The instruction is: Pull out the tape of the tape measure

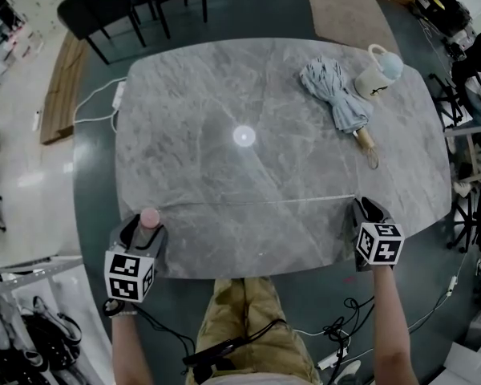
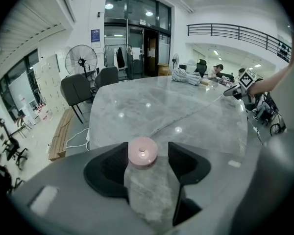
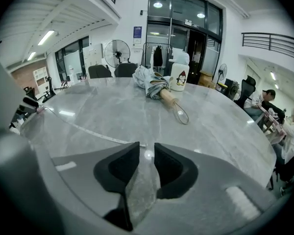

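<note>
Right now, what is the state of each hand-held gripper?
Left hand-held gripper: open, pink tape measure between jaws, not clamped.
Right hand-held gripper: open, holding nothing; tape ends at its tips.

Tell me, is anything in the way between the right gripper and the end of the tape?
Nothing visible is. The end of the tape lies on the table right at the tips of the right gripper, whose jaws stand open. The umbrella and the mug sit far off at the back.
</note>
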Available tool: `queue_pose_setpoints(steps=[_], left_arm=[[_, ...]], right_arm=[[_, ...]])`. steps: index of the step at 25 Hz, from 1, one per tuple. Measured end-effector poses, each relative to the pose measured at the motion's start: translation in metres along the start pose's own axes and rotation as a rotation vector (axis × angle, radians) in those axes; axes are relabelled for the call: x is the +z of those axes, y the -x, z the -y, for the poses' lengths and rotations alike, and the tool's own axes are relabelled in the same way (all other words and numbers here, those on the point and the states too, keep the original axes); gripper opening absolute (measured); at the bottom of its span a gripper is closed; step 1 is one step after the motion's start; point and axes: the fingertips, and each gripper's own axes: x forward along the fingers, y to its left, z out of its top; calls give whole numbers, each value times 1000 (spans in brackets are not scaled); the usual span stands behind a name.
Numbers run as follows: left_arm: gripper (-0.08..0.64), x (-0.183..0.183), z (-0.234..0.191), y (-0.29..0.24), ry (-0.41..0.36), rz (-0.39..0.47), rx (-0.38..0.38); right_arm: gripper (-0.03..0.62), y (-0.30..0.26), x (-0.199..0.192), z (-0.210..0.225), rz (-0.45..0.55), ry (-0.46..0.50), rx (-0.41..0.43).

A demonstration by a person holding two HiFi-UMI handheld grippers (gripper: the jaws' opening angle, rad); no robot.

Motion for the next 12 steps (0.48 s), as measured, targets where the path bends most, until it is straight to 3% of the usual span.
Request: queue_pose_setpoints(steps=[4,8,12], left_arm=[[252,17,7,15,30,60,19],[129,43,19,29,24,127,41],[39,68,32,45,34,188,50]], right_arm=[[89,18,13,-20,72,-29,13],[-2,36,30,-45,147,-34,40],[2,55,50,-76,212,-14,100]])
